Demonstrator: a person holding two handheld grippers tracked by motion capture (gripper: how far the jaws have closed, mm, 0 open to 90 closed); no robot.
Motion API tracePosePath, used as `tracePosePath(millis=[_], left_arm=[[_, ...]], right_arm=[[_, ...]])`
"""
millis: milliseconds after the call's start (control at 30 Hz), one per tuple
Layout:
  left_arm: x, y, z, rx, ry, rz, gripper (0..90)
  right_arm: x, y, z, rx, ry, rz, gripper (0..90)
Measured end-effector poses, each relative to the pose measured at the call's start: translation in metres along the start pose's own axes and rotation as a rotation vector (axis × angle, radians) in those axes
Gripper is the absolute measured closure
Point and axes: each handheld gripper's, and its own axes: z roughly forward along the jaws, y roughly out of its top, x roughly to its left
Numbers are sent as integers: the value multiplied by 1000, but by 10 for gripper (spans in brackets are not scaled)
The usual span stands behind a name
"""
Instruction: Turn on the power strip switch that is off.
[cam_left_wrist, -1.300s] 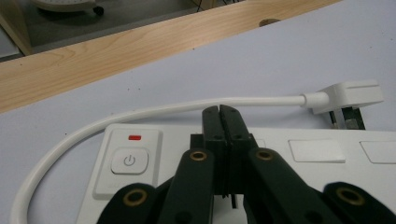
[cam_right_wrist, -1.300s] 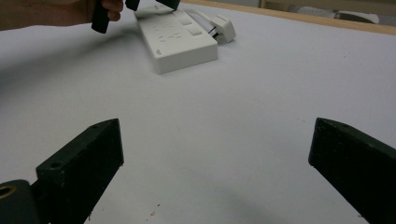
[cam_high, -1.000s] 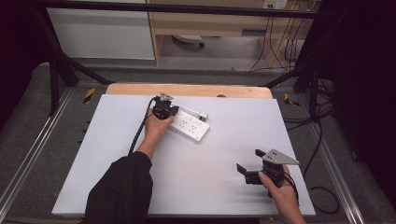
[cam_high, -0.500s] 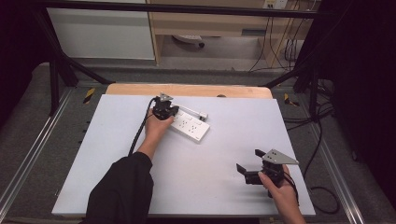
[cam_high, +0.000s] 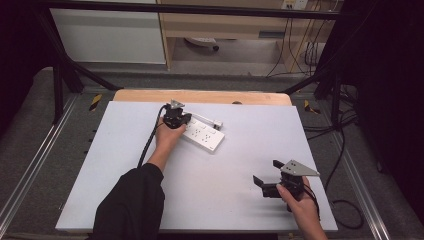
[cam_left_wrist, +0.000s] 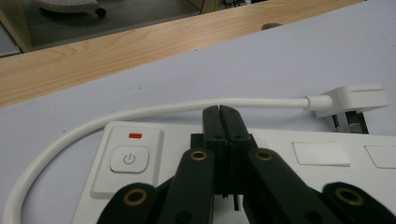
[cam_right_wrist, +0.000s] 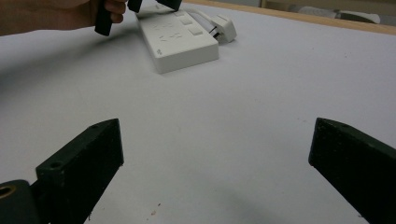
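1. A white power strip (cam_high: 202, 133) lies at a slant on the far middle of the pale grey table (cam_high: 120, 165), just short of the wooden edge strip (cam_high: 200, 96) along the table's far side.
2. The left gripper (cam_high: 176, 119), held in the person's left hand (cam_high: 167, 137), sits over the near-left end of the power strip; the black sleeve (cam_high: 131, 205) reaches in from the bottom of the high view.
3. In the left gripper view, the two black jaws are pressed together with nothing between them, their joined tip (cam_left_wrist: 219, 122) poised above the strip's top face, just right of the power button (cam_left_wrist: 129, 159) and its small red indicator (cam_left_wrist: 136, 136). Whether the tip touches the strip cannot be told.
4. The strip's white cord (cam_left_wrist: 154, 112) loops round the button end and runs along the far side to the white plug (cam_left_wrist: 351, 100), which lies on the table beside the strip.
5. The right gripper (cam_high: 272, 180), held in the right hand (cam_high: 302, 207) near the table's front right corner, stays well apart from the strip.
6. In the right gripper view, its jaws stand wide apart over bare tabletop, holding nothing, with the power strip (cam_right_wrist: 180, 42) and the other hand (cam_right_wrist: 56, 14) farther off.
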Motion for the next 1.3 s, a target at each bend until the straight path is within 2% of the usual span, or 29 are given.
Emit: tracePosePath(millis=[767,1100,1167,1200,1300], left_arm=[[-2,2,-1,-10,-1,5,900],[-3,4,-3,-22,-5,-8,900],[-4,4,-4,-26,-5,-16,842],[-4,4,-4,-27,-5,-17,842],[-5,6,-5,-36,-4,-14,738]], right_arm=[[0,0,-1,-3,1,2,35],[0,0,0,-2,1,1,35],[-1,0,0,-2,0,-1,35],[-1,0,0,-2,0,-1,35],[0,0,0,-2,2,1,34]])
